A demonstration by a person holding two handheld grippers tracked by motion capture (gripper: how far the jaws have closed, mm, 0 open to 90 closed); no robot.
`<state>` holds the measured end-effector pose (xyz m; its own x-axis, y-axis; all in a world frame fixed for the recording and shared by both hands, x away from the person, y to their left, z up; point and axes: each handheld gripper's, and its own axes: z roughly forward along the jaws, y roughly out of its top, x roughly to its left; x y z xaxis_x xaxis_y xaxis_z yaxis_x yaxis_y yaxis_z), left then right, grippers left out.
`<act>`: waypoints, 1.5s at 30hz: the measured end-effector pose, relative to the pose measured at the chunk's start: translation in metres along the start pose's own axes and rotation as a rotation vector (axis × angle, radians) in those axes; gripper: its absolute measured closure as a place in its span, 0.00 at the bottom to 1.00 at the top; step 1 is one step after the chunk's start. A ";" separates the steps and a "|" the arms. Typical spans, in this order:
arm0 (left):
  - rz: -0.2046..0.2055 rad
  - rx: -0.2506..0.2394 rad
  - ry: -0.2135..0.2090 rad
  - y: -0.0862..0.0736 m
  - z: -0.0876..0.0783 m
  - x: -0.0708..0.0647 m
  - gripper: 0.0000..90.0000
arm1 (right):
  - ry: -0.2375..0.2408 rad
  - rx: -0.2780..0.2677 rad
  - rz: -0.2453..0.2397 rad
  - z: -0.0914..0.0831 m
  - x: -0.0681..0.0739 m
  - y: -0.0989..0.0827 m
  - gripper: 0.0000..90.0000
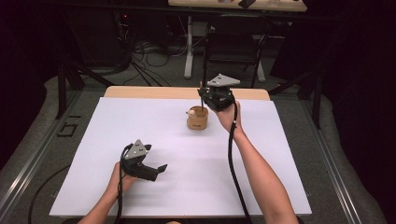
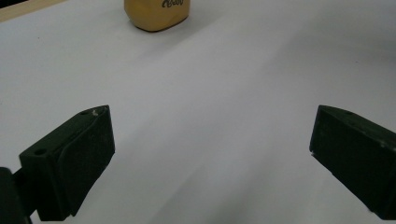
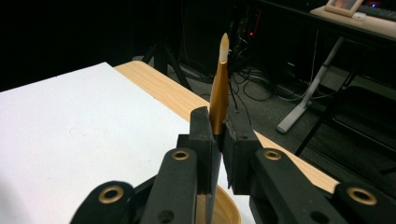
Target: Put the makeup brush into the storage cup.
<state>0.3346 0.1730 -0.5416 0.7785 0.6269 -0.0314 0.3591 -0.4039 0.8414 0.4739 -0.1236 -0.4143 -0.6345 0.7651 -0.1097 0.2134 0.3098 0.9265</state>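
At about seven o'clock on the white counter point(image 1: 187, 186) in the high view, the person's left hand point(image 1: 122, 179) holds the left tool point(image 1: 161, 169) low over the surface, its jaws pointing toward three o'clock. In the left gripper view those two black jaws stand wide apart with bare white counter between them, and nothing is in their grip. Beyond them in that view, at twelve o'clock, stands the lower part of a tan wooden cup point(image 2: 157, 14) with dark lettering on its side, well apart from the left tool. Moving right in the high view, the same wooden cup point(image 1: 197, 118) stands upright on the counter just past the centre, toward one o'clock, near the far wooden edge. Just beside and above it, at about one o'clock, the right hand point(image 1: 228, 116) holds the right tool point(image 1: 201, 95), the grey three-cornered plate on top and a black cable trailing back along the forearm. In the right gripper view the jaws of the right tool point(image 3: 218, 126) are drawn narrow and clamp a slim golden-orange stick with a pale pointed tip point(image 3: 220, 88), which rises upright from between the pads toward twelve o'clock. Below the jaws in that view, the rounded wooden rim of the cup shows at six o'clock.
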 end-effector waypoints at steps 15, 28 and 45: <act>0.001 -0.001 -0.002 0.000 -0.001 0.001 0.00 | -0.022 0.061 -0.012 0.021 0.000 -0.010 0.93; 0.003 -0.006 0.007 0.000 -0.003 0.001 0.00 | -0.041 0.130 -0.072 0.030 0.005 -0.016 0.78; -0.001 -0.030 0.029 0.002 -0.010 0.004 0.00 | 0.062 0.147 -0.015 0.008 0.006 -0.029 0.09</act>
<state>0.3334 0.1813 -0.5351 0.7627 0.6465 -0.0170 0.3440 -0.3832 0.8572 0.4701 -0.1239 -0.4442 -0.6823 0.7247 -0.0969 0.3069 0.4041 0.8617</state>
